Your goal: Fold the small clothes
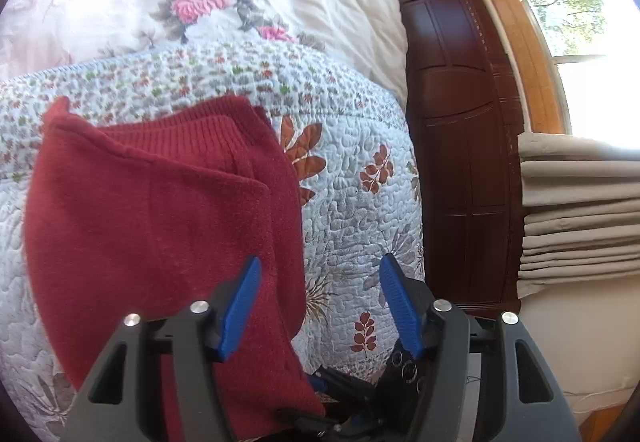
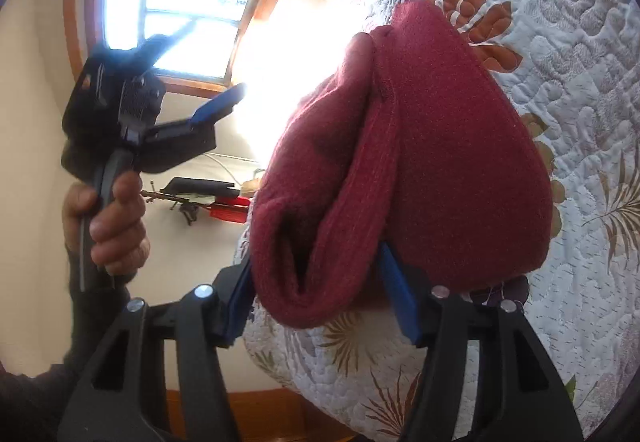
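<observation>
A dark red knitted garment (image 1: 160,210), folded into a thick bundle with a ribbed band along one edge, lies on a pale blue quilted bedspread (image 1: 352,202) printed with rust-coloured leaves.

In the left wrist view the left gripper (image 1: 316,306), black with blue ribbed finger pads, has its fingers spread wide with nothing between them; the left finger overlaps the garment's right edge and the right one stands over bare quilt. Only this view shows what lies beyond the bed: a cream duvet with pink roses (image 1: 208,2), a dark wooden headboard (image 1: 460,122), a stack of folded beige cloth (image 1: 580,210) and a wood-framed window (image 1: 568,14).

The right wrist view shows the garment (image 2: 440,146) from its open folded end, layers visible. The right gripper (image 2: 316,302) has its blue fingers set apart on either side of that end; the cloth fills the gap, though whether the pads press it cannot be told from here. This view alone shows the left gripper from outside, held up in a hand (image 2: 108,218) against the bright window, well apart from the garment, with small dark and red objects (image 2: 212,202) behind, too blurred to name.
</observation>
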### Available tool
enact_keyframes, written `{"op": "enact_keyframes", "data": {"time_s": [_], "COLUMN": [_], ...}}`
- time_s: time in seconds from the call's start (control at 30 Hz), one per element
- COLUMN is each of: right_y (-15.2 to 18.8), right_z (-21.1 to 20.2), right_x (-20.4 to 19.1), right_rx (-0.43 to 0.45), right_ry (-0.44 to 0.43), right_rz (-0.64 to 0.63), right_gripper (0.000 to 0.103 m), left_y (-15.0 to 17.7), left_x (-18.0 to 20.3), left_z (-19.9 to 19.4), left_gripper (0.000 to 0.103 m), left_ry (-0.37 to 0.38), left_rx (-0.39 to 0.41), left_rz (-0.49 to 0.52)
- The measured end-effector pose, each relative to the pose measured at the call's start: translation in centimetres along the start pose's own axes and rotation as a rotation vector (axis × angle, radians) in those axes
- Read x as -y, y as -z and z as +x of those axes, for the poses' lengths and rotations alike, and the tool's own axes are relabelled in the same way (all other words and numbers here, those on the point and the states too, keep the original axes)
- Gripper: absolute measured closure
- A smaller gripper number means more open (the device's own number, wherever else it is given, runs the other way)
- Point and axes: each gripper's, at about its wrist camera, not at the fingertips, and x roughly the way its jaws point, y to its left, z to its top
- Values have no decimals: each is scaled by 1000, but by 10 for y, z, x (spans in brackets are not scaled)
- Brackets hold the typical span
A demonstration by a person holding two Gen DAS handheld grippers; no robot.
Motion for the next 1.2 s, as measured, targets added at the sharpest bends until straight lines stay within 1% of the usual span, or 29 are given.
{"op": "enact_keyframes", "data": {"time_s": [0.03, 0.07, 0.13, 0.2, 0.27, 0.33, 0.43, 0.5, 0.6, 0.67, 0.7, 0.73, 0.77, 0.8, 0.87, 0.93, 1.0, 1.07, 1.13, 1.17, 1.2], "right_y": [-8, -18, -44, -74, -101, -122, -143, -149, -152, -153, -155, -155, -156, -156, -159, -164, -175, -191, -206, -211, -212], "right_z": [-2, -4, -4, 1, 14, 34, 63, 73, 83, 87, 90, 91, 92, 91, 76, 59, 41, 31, 33, 37, 44], "right_x": [3, 5, 5, 5, 3, 0, 0, -2, -9, -7, -7, -8, -10, -10, -10, -27, -41, -37, -17, -5, 5], "right_rx": [-14, -22, -37, -59, -93, -147, -215, -235, -258, -271, -278, -284, -283, -279, -246, -208, -164, -124, -104, -106, -123], "right_ry": [-13, -1, 21, 0, 5, 29, 101, 121, 99, 85, 81, 73, 74, 72, 65, 48, 63, 112, 193, 227, 239], "right_rz": [-3, -15, -45, -52, -71, -87, -89, -97, -101, -86, -81, -80, -82, -80, -90, -141, -181, -173, -139, -117, -92], "right_gripper": [36, 34, 33, 33, 33, 33, 33, 33, 34, 50, 53, 62, 81, 87, 89, 90, 90, 90, 90, 89, 88], "left_y": [10, 21, 48, 77, 104, 127, 152, 162, 168, 168, 166, 167, 165, 163, 160, 157, 155, 153, 150, 148, 146], "left_x": [-2, -5, -12, -21, -30, -40, -58, -67, -72, -72, -72, -72, -72, -71, -71, -69, -64, -59, -56, -56, -57], "left_z": [-16, -31, -55, -67, -70, -66, -55, -50, -46, -45, -44, -43, -41, -40, -39, -40, -42, -45, -44, -42, -40], "left_gripper": [33, 32, 31, 30, 30, 30, 30, 30, 30, 30, 30, 30, 30, 30, 30, 30, 30, 30, 30, 30, 30], "left_ry": [6, 18, 56, 92, 121, 130, 179, 189, 200, 202, 202, 202, 199, 197, 198, 200, 204, 212, 221, 222, 222], "left_rx": [24, 44, 80, 110, 122, 135, 150, 159, 165, 162, 159, 156, 153, 151, 145, 141, 138, 139, 142, 140, 136], "left_rz": [9, 12, 20, 21, 13, -7, -94, -141, -167, -170, -170, -167, -163, -161, -161, -148, -131, -112, -102, -103, -107]}}
